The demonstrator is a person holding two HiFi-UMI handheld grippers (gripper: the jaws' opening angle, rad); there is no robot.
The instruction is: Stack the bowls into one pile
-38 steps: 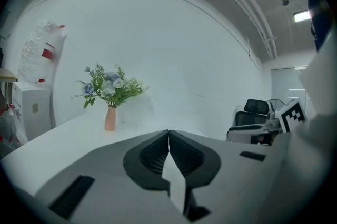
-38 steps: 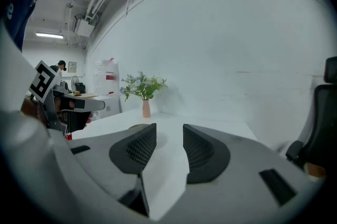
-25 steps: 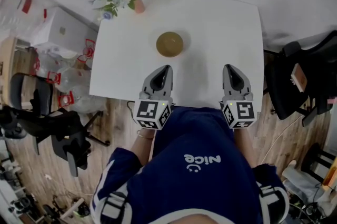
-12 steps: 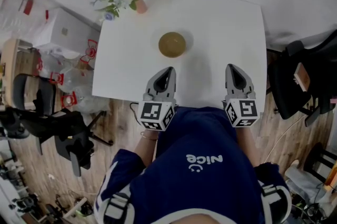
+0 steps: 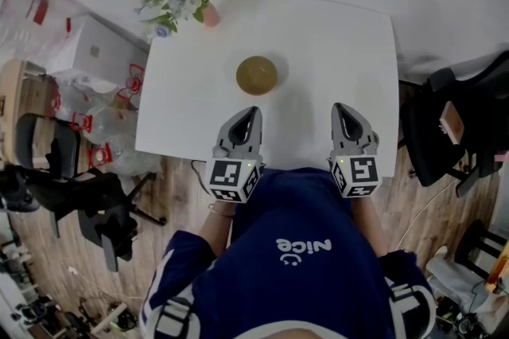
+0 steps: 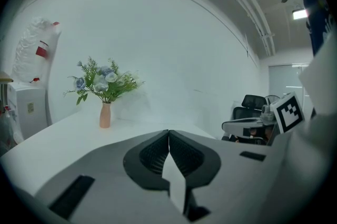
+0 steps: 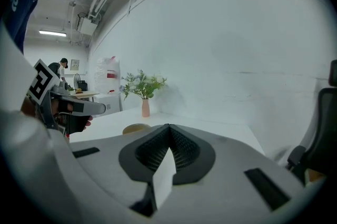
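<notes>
While the left gripper and right gripper are pressed shut, empty, "Nice" is read on the shirt behind them.

brown bowl pile (upright) sits mid-table, toward the far side.

The left claw and the right claw are held side by side, well apart, just ahead of the person's torso. Both point toward the far side and dip slightly. Each claw's jaws are pressed together at the tips with nothing between them. The left marker cube and right marker cube sit at the near ends, and the left wrist shows just behind its cube.
</notes>
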